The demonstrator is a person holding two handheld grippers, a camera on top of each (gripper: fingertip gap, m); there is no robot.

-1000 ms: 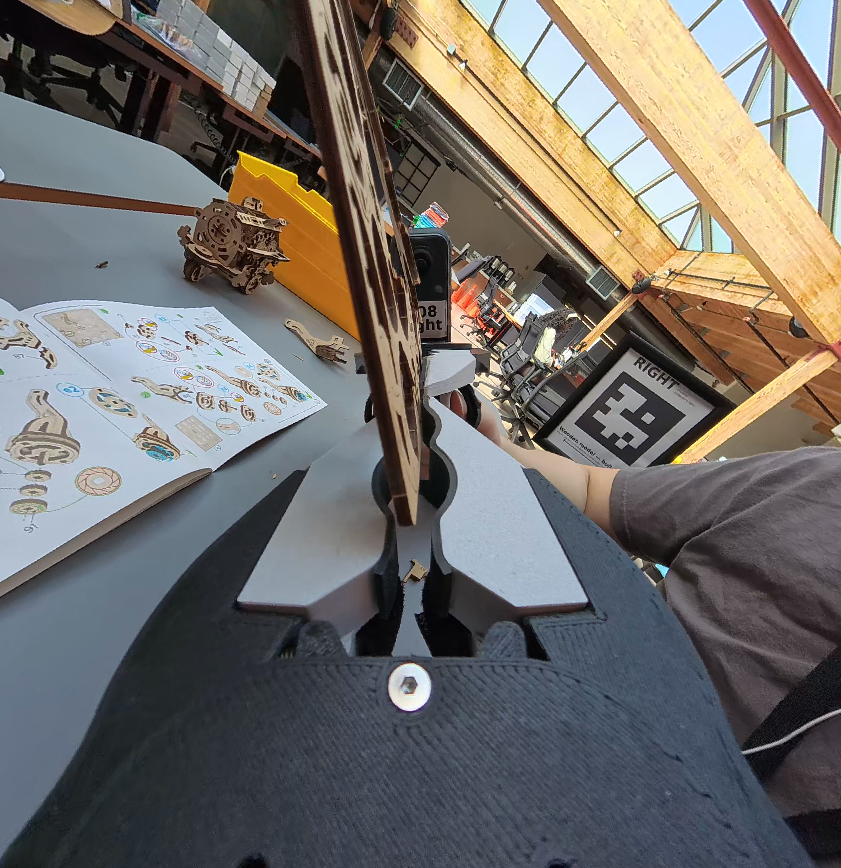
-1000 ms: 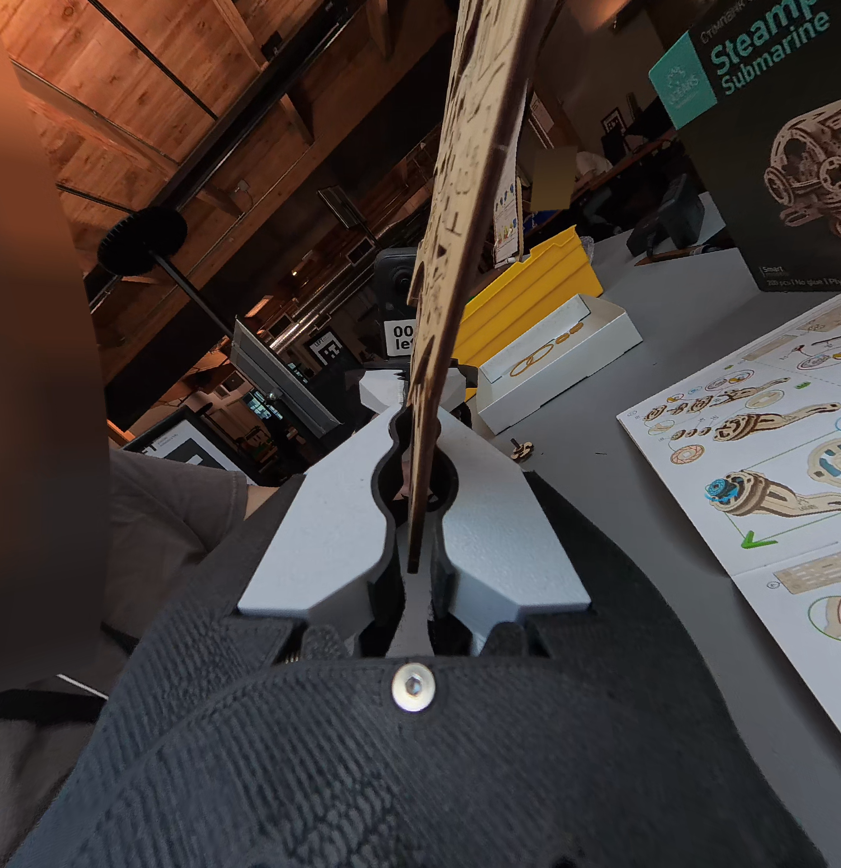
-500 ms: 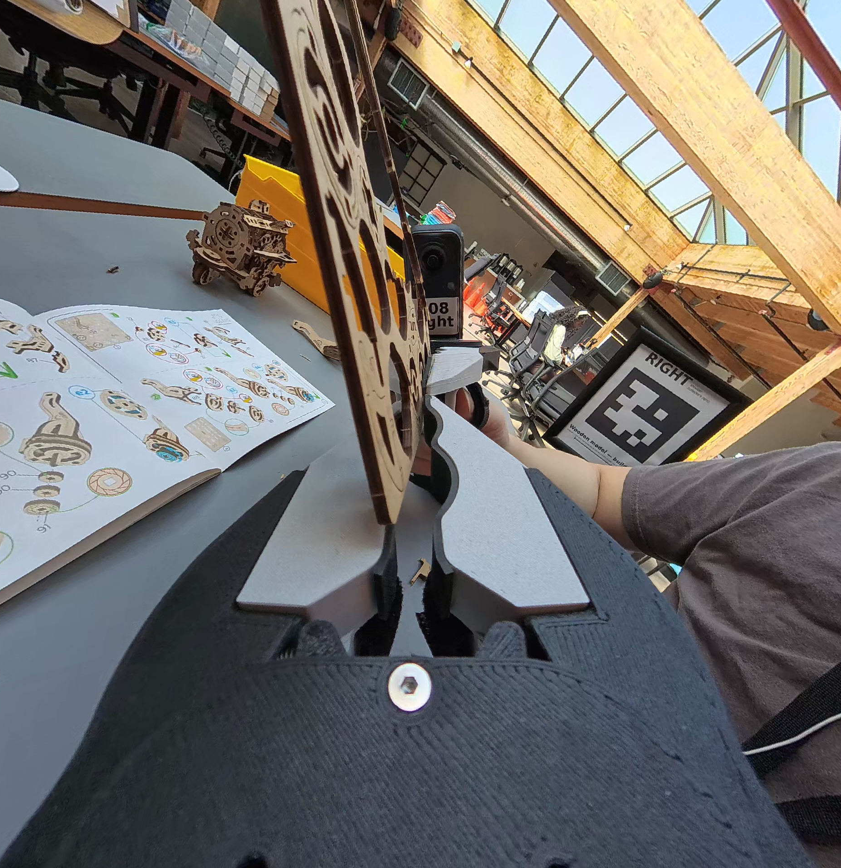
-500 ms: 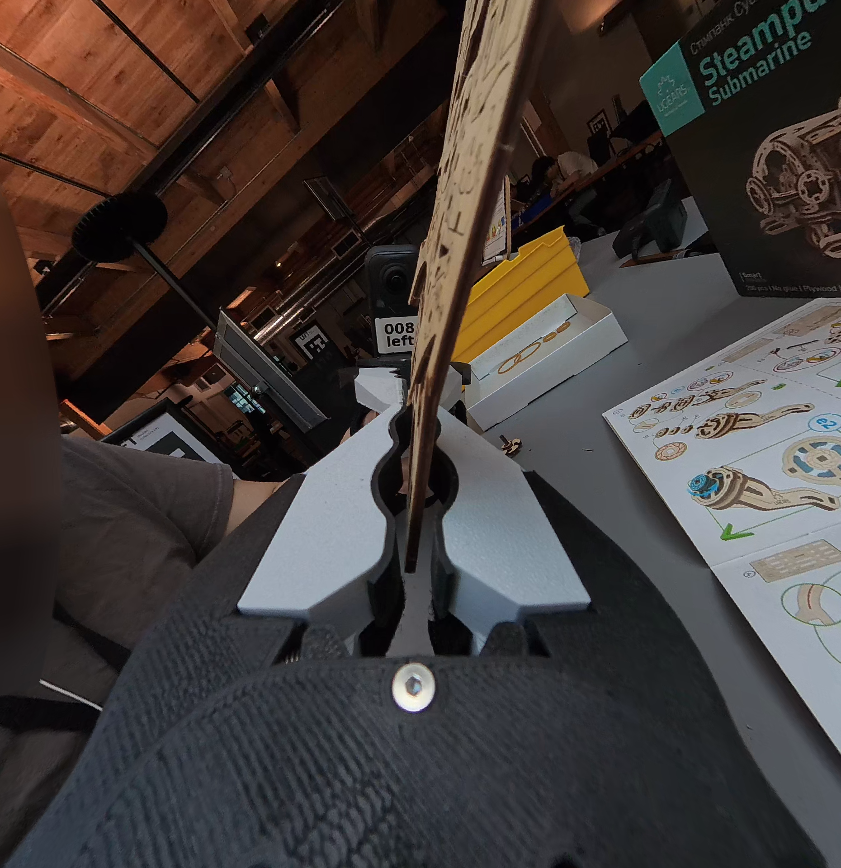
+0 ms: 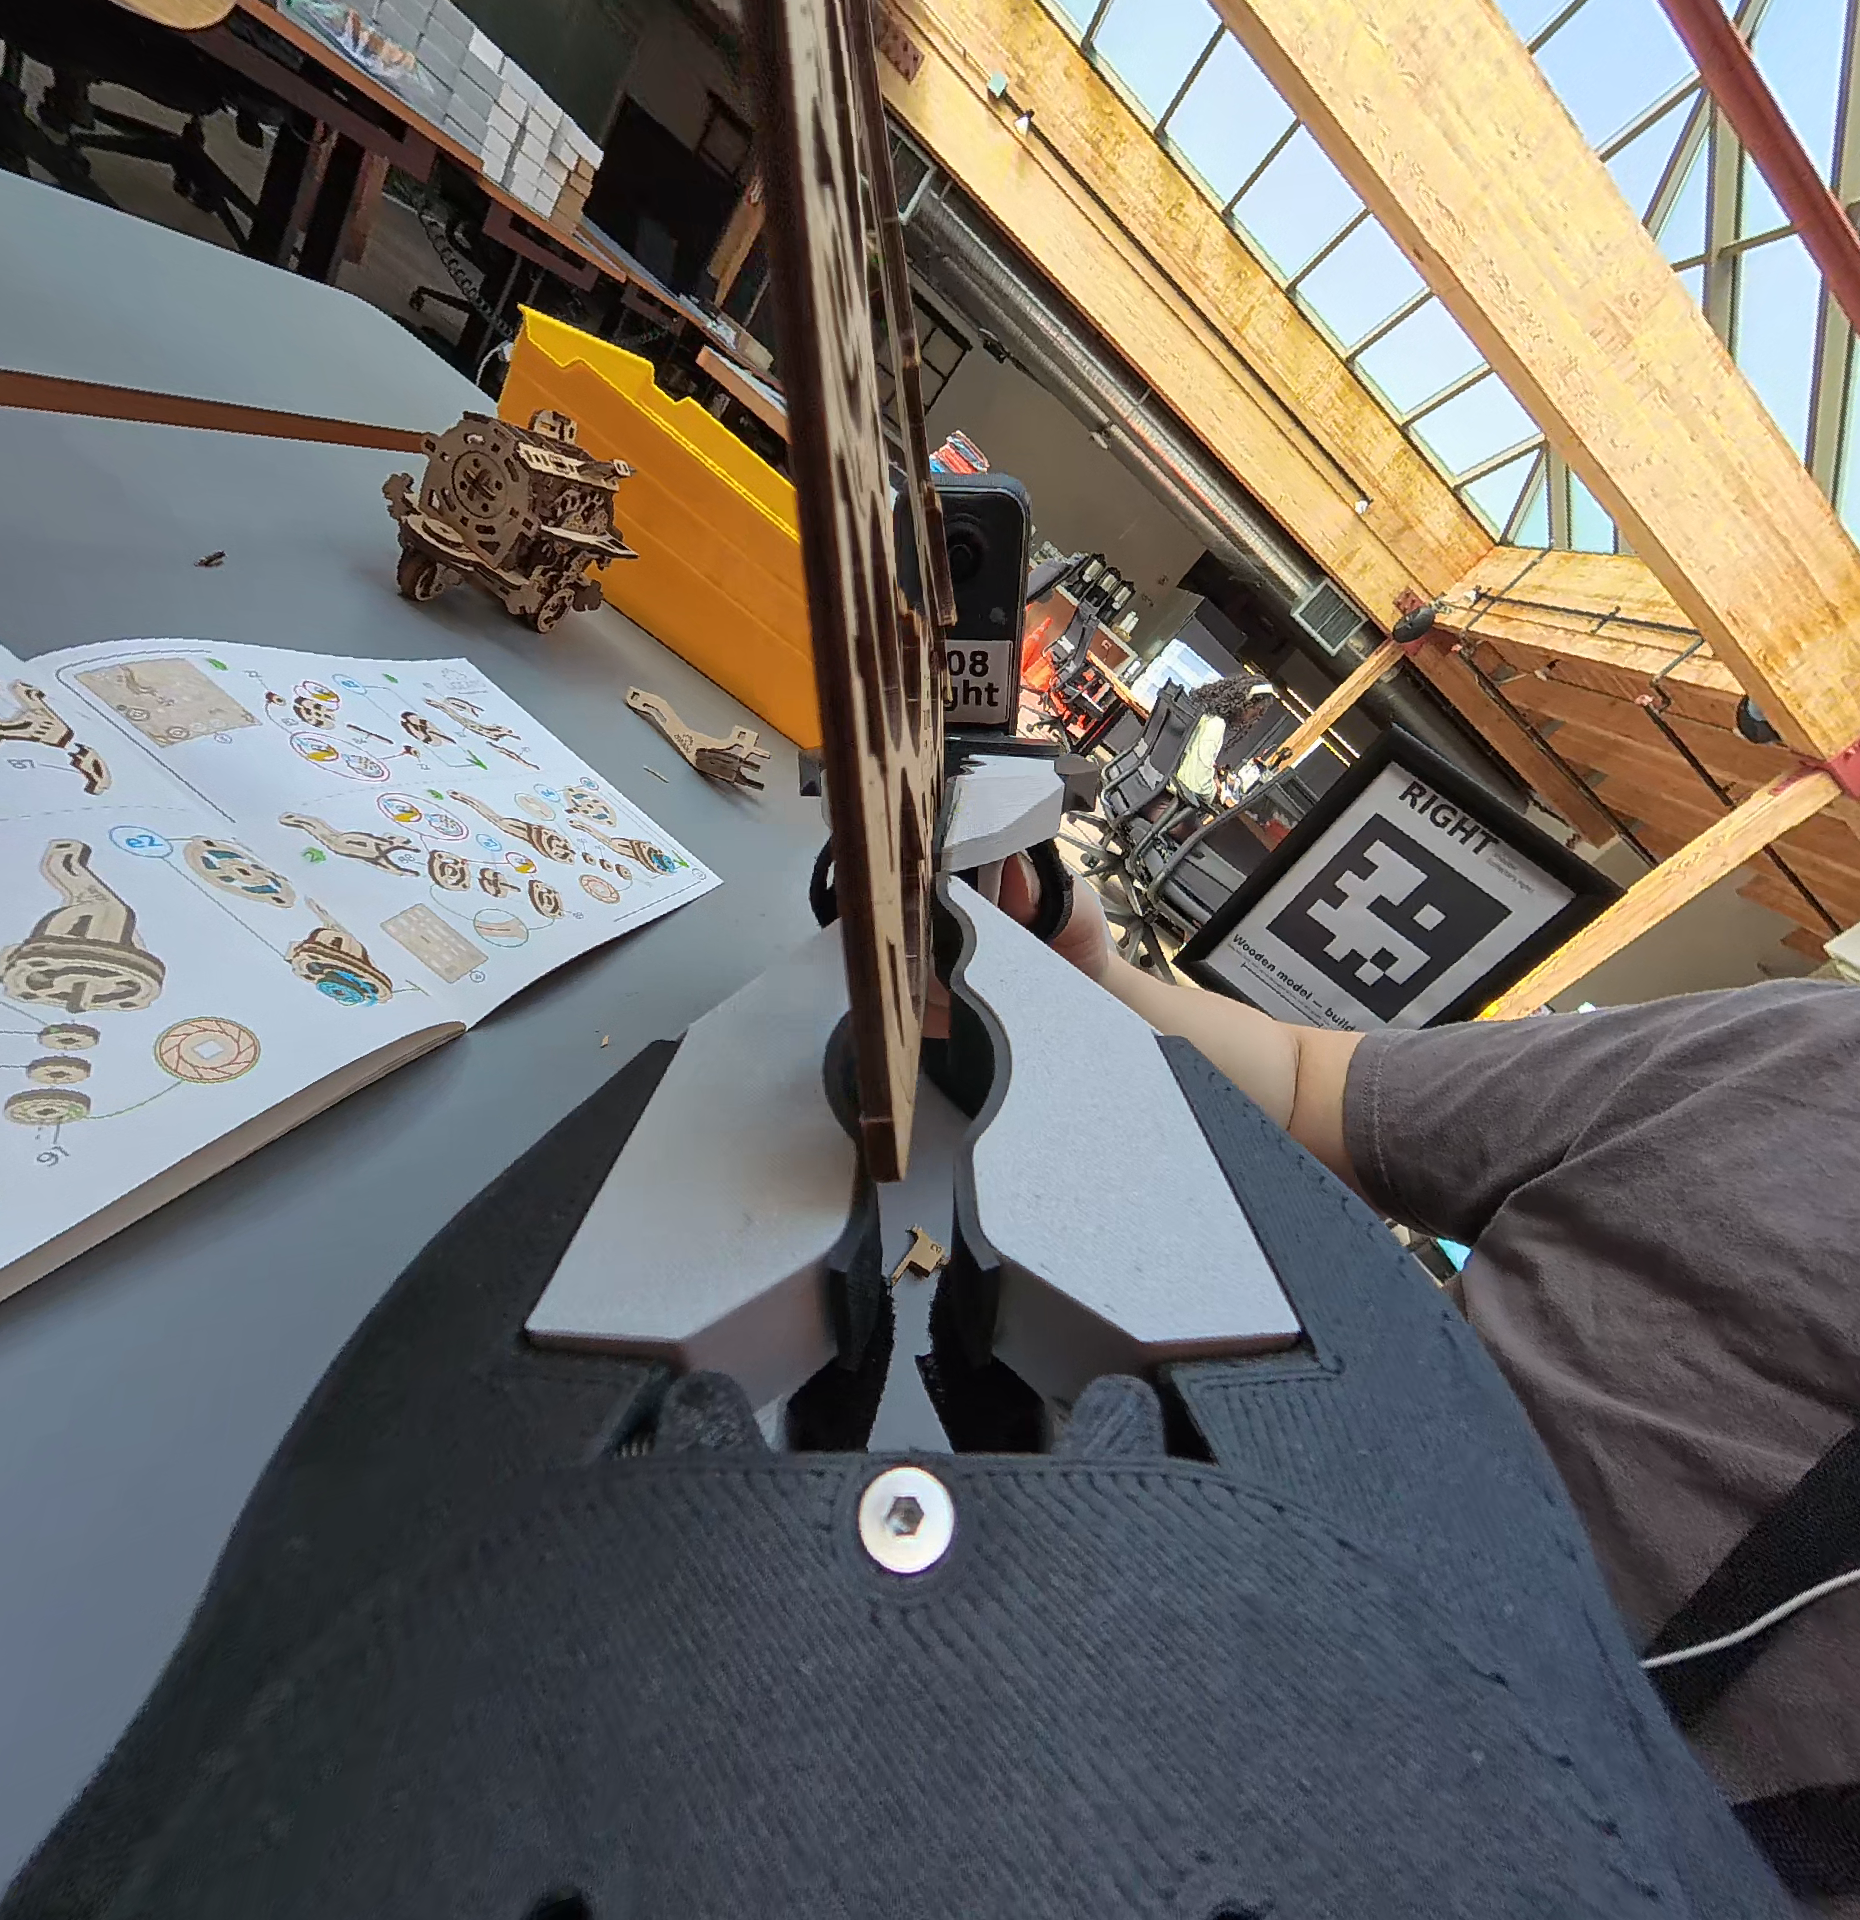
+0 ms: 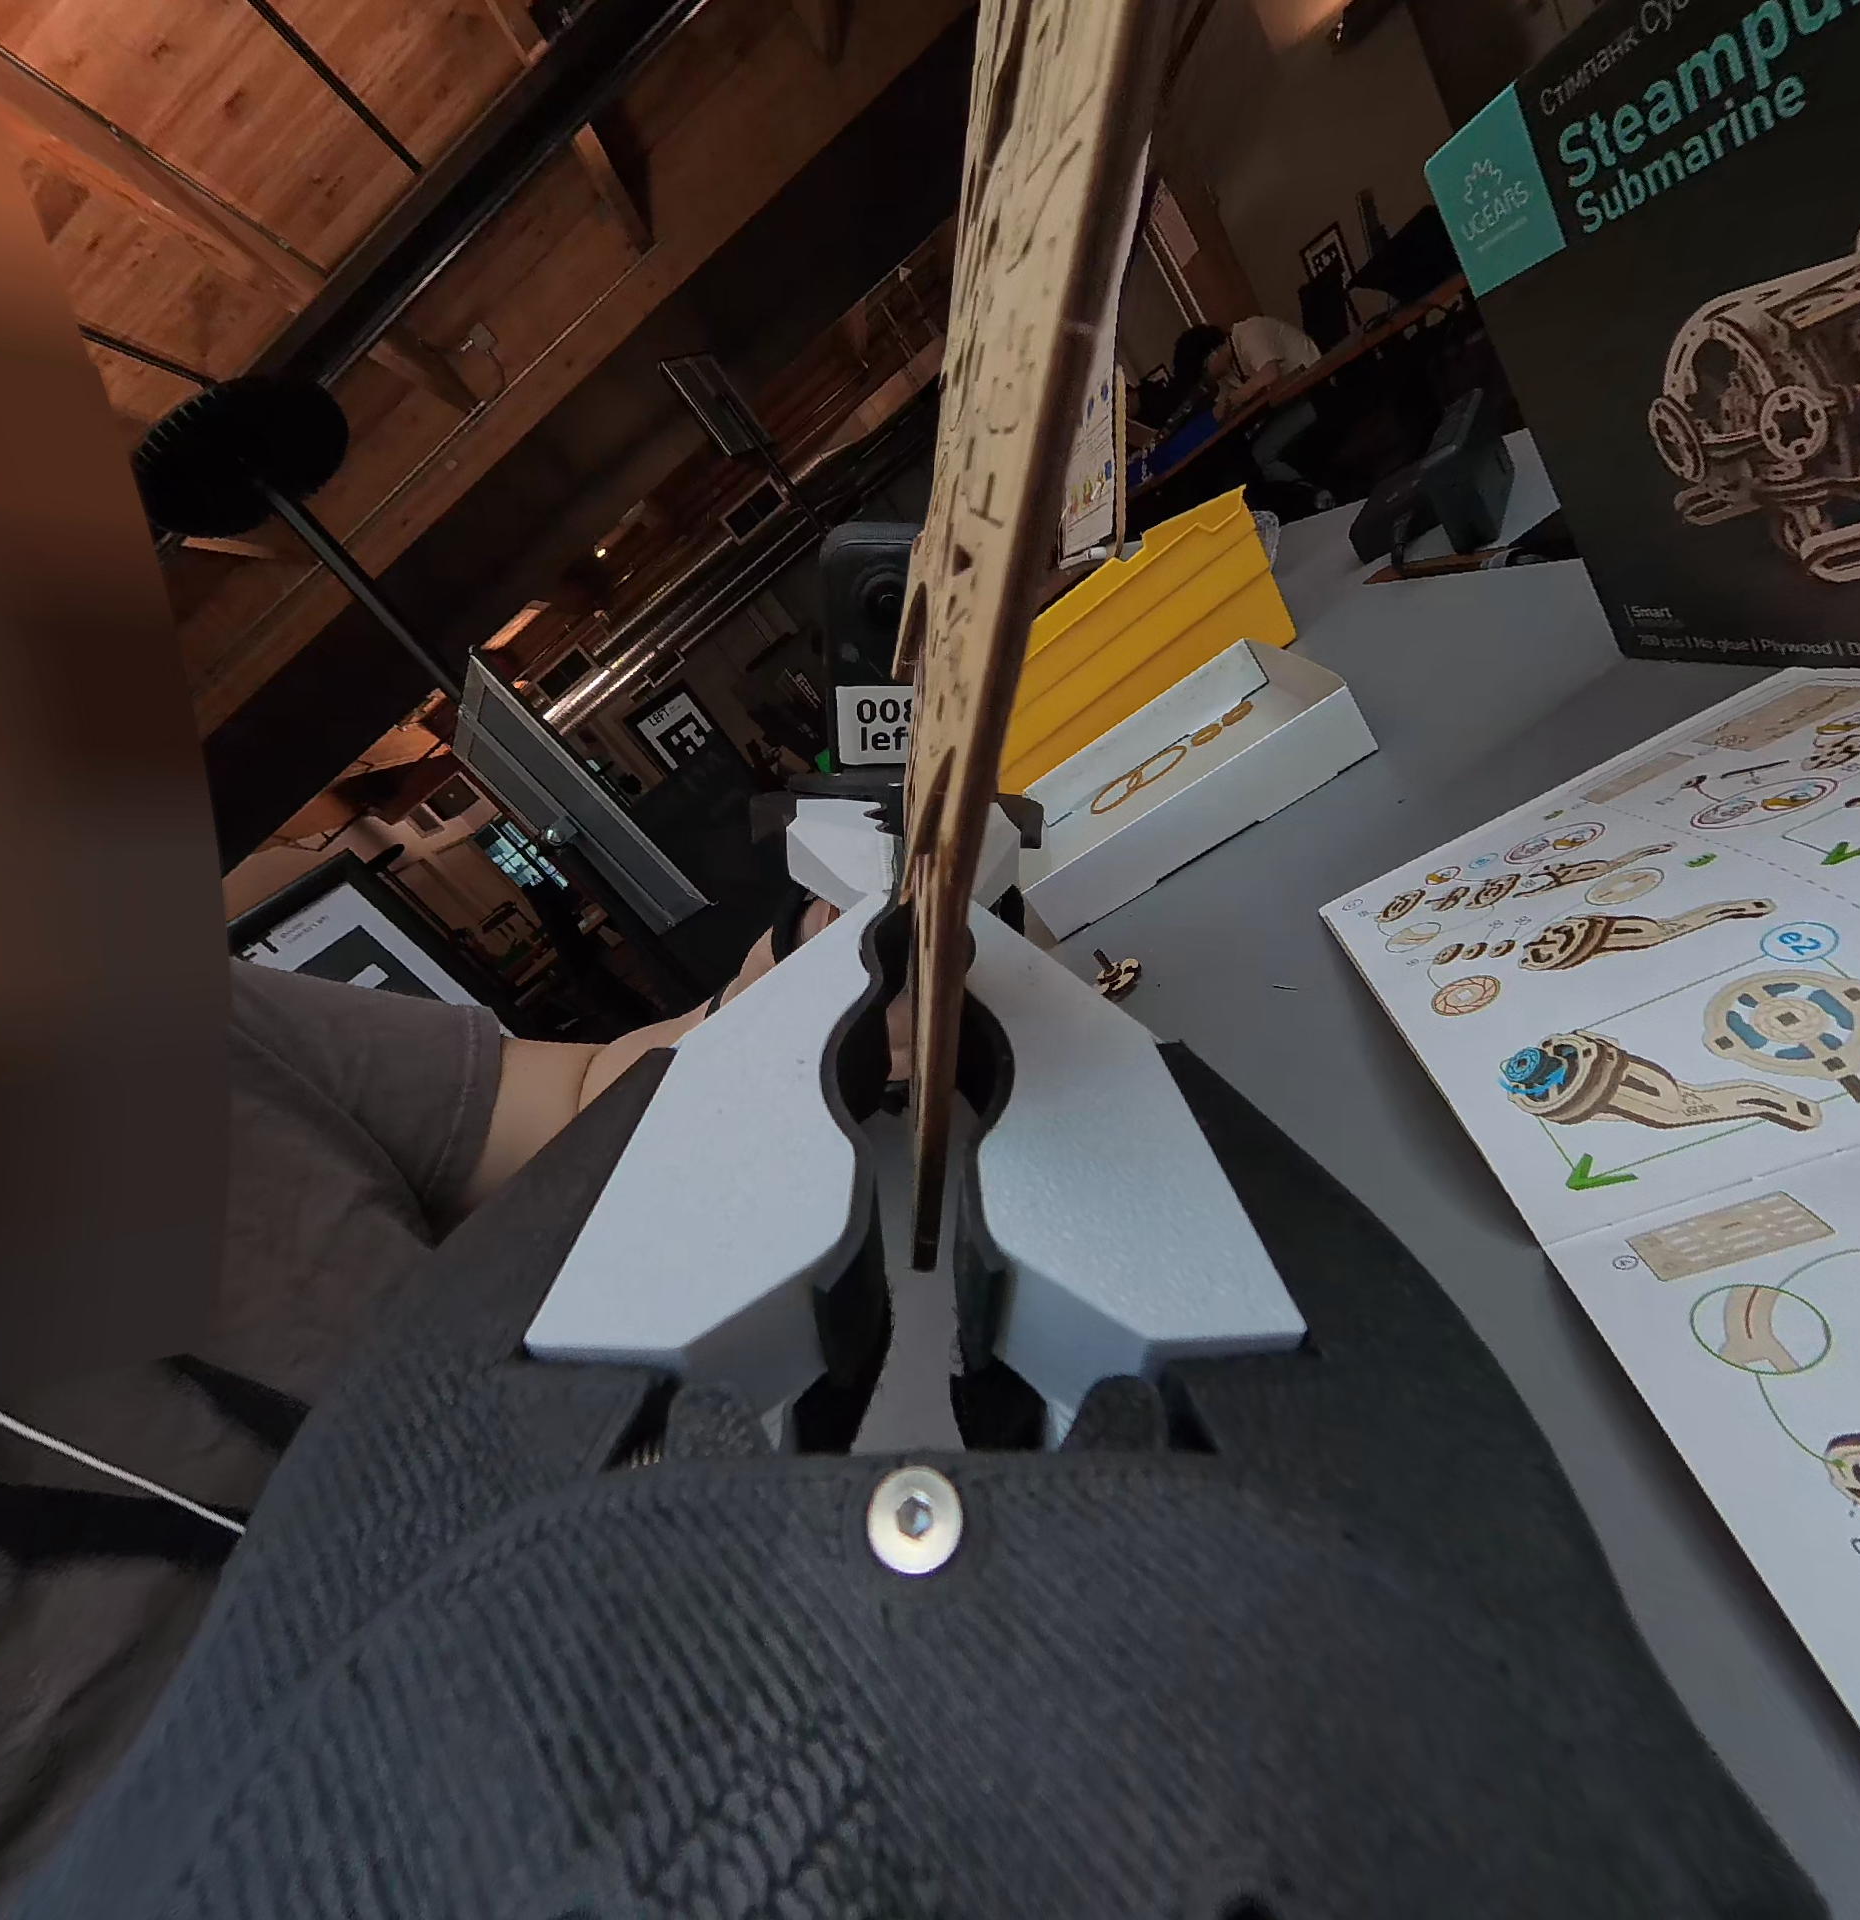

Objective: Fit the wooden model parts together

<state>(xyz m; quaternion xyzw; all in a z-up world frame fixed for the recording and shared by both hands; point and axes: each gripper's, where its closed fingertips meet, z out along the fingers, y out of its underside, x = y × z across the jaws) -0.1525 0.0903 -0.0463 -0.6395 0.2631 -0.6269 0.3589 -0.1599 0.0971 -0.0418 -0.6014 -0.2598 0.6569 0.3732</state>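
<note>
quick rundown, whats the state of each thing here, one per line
wooden sheet: upright, on edge, gripped from both ends
left gripper: shut on the sheet
right gripper: shut on the sheet
instruction booklet: open, flat on table
white box: open, rings inside
wooden model: part-built, standing on table

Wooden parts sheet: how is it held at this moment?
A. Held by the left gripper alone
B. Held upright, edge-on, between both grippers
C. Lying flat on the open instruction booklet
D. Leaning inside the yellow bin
B: the wooden parts sheet stands edge-on between the fingers of the left gripper, and the right wrist view shows the same sheet gripped by the right gripper, above the grey table.
</note>
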